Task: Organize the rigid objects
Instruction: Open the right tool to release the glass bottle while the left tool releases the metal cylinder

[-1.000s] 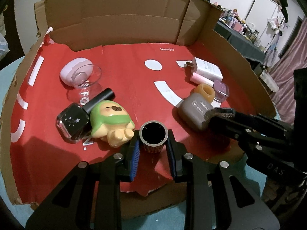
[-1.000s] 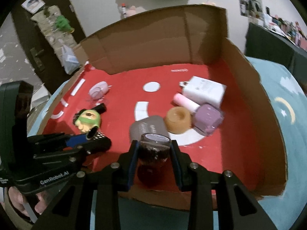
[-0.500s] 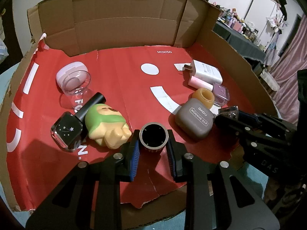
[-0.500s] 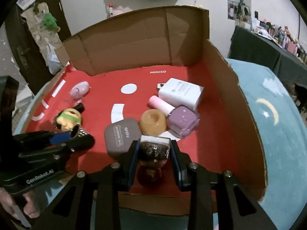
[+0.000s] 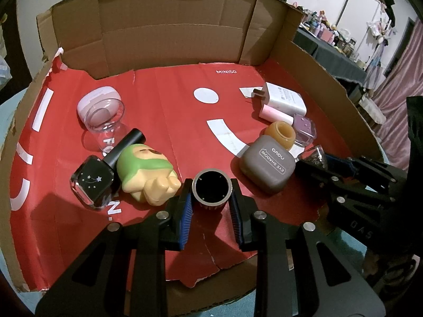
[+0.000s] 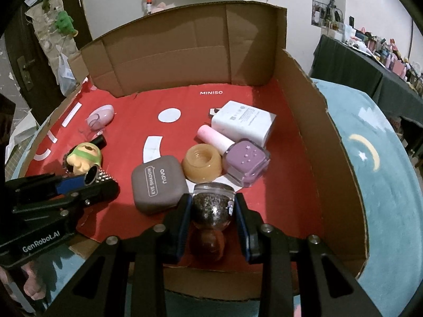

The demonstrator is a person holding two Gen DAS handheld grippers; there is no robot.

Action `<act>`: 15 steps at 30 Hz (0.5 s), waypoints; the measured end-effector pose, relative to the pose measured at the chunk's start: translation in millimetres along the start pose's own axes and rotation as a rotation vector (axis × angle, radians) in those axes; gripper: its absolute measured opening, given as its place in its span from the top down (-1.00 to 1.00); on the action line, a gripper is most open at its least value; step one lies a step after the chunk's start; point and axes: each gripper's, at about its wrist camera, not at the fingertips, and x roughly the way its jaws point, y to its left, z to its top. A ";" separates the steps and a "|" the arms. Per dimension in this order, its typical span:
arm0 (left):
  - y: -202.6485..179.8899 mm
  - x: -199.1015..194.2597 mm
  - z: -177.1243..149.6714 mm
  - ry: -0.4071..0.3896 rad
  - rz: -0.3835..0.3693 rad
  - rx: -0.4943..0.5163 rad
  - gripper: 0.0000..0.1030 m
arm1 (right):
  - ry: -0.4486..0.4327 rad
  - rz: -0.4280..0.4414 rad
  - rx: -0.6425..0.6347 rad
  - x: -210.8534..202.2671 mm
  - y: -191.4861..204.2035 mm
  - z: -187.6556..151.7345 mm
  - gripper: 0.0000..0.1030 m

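Cardboard box (image 6: 330, 142) with a red liner holds our things. Near its front edge, our left gripper (image 5: 211, 206) clamps a dark cap (image 5: 211, 187) and our right gripper (image 6: 212, 219) clamps a glitter bottle (image 6: 212, 206). It rests on a teal rug (image 6: 383, 185).

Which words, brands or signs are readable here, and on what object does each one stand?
"MINISO": red liner of the cardboard box.
"EYE SHADOW" and "novo": grey case.
"GenRobot.AI": body of the left gripper.
"FO" and "N.": broken white letters on the liner.
Print on the white charger: too small to read.
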 end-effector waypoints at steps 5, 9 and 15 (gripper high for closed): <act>-1.8 -2.4 -0.3 -0.001 0.022 0.004 0.52 | -0.005 0.012 0.009 -2.6 -0.4 0.2 0.33; -3.2 -8.5 -1.9 -0.016 0.053 0.010 0.52 | -0.033 0.024 0.010 -11.4 -0.3 0.8 0.14; -1.3 -25.4 -4.6 -0.058 0.071 0.001 0.52 | -0.085 0.041 0.010 -28.5 2.9 2.5 -0.06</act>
